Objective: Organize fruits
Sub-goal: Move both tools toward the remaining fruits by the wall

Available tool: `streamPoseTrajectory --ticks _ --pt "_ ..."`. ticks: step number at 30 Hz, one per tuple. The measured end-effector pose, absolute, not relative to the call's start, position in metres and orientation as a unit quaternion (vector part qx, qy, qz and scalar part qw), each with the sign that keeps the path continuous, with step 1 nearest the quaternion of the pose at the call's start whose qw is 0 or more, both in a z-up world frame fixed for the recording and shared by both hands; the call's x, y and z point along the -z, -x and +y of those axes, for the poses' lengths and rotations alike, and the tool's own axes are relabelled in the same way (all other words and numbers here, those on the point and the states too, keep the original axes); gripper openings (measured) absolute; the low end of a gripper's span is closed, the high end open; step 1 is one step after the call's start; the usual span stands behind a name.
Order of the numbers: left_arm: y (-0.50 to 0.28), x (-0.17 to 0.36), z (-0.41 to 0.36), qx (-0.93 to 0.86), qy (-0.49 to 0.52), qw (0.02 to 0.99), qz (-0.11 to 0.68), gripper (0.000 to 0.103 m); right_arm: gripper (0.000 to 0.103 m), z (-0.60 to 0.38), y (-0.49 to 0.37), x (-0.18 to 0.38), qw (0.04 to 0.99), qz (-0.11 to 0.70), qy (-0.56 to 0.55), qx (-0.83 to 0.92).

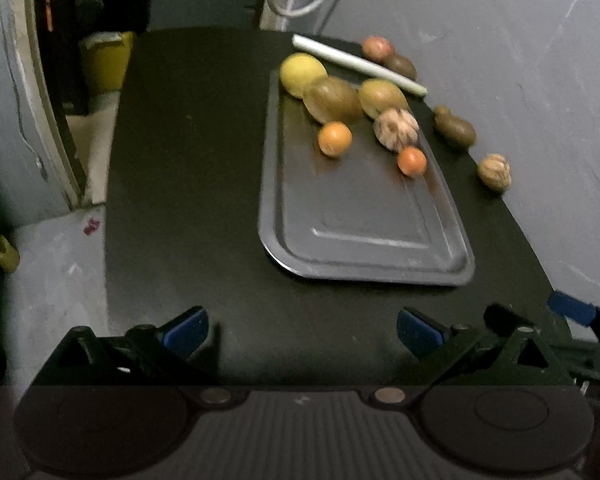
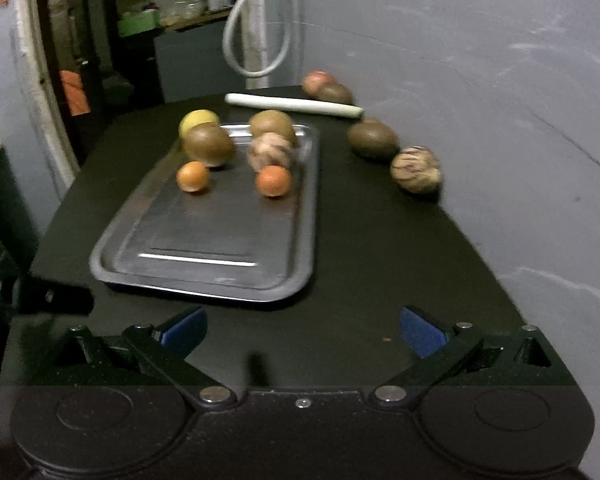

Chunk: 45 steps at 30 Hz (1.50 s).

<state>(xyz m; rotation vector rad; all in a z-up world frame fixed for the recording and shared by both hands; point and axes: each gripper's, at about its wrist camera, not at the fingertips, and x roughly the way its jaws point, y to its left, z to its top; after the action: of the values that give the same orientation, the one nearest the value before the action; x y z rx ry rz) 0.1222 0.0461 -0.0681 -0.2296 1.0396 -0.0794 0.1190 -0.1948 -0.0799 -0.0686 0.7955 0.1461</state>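
A grey metal tray (image 1: 364,248) (image 2: 204,264) lies on a black table. At its far end lie a yellow lemon (image 1: 302,74) (image 2: 198,120), two brown-green fruits (image 1: 332,99) (image 2: 208,145), a pale striped fruit (image 1: 396,128) (image 2: 270,151) and two small oranges (image 1: 334,138) (image 2: 193,176). On the table right of the tray lie a brown fruit (image 1: 456,128) (image 2: 373,139) and a striped fruit (image 1: 495,172) (image 2: 416,169). My left gripper (image 1: 302,334) and right gripper (image 2: 302,334) are both open and empty, near the table's front edge.
A white-green leek (image 1: 356,63) (image 2: 294,105) lies across the far end, with a reddish fruit (image 1: 376,48) (image 2: 318,81) and another brown one (image 1: 399,66) (image 2: 335,94) behind it. A grey wall runs along the right. The right gripper's fingers (image 1: 572,308) show at the left view's right edge.
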Motion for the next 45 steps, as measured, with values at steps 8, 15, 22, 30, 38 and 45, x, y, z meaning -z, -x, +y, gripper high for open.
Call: streamPoseTrajectory --ticks 8,15,22,30,38,45 --pt "-0.129 0.076 0.013 0.087 0.08 0.839 0.532 0.102 0.102 -0.231 -0.124 0.077 0.916 0.401 0.004 -0.004" --pt "-0.151 0.074 -0.016 0.116 0.05 0.84 0.528 0.102 0.102 -0.254 -0.126 0.078 0.935 0.351 -0.012 0.046" --pt "-0.186 0.062 -0.038 0.118 -0.012 0.858 0.501 0.102 0.102 -0.26 -0.15 0.089 0.944 0.321 -0.039 0.059" --pt "-0.258 0.038 -0.051 0.161 0.035 0.884 0.438 0.102 0.102 -0.253 -0.204 0.094 0.949 0.31 -0.042 0.043" --pt "-0.358 0.044 -0.088 0.216 0.005 0.882 0.419 0.102 0.102 -0.245 -0.264 0.101 0.94 0.318 -0.095 0.073" --pt "-0.4 0.064 -0.129 0.257 -0.028 0.866 0.429 0.102 0.098 -0.249 -0.294 0.112 0.932 0.318 -0.135 0.106"
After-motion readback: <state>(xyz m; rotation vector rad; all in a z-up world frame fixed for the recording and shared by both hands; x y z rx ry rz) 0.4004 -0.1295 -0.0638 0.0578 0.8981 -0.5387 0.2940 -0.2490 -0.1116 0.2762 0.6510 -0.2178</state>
